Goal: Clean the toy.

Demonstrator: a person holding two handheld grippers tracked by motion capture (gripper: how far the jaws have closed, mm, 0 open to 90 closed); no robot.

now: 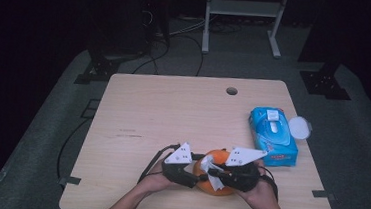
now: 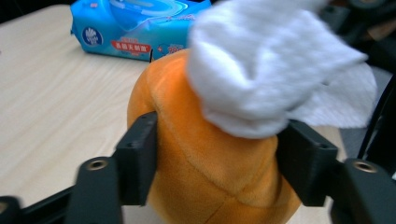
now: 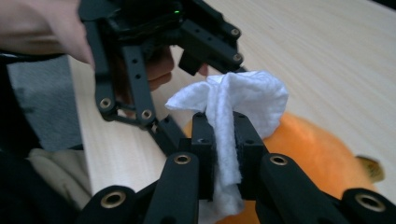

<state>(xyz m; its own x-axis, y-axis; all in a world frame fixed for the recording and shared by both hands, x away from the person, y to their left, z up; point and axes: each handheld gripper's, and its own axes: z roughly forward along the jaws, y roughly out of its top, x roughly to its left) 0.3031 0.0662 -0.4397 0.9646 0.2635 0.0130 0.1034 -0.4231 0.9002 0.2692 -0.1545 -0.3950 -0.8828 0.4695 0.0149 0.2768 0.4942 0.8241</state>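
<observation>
High view: near the table's (image 1: 173,108) front edge, my left tongs (image 1: 190,177) clamp the orange plush toy (image 1: 212,186) from its left side, jaws pressed into its flanks. My right tongs (image 1: 216,173) pinch a white wipe (image 1: 208,163) tight between closed jaws, resting it on the toy's top. The blue wipes pack (image 1: 273,135) lies just beside, to the right.
</observation>
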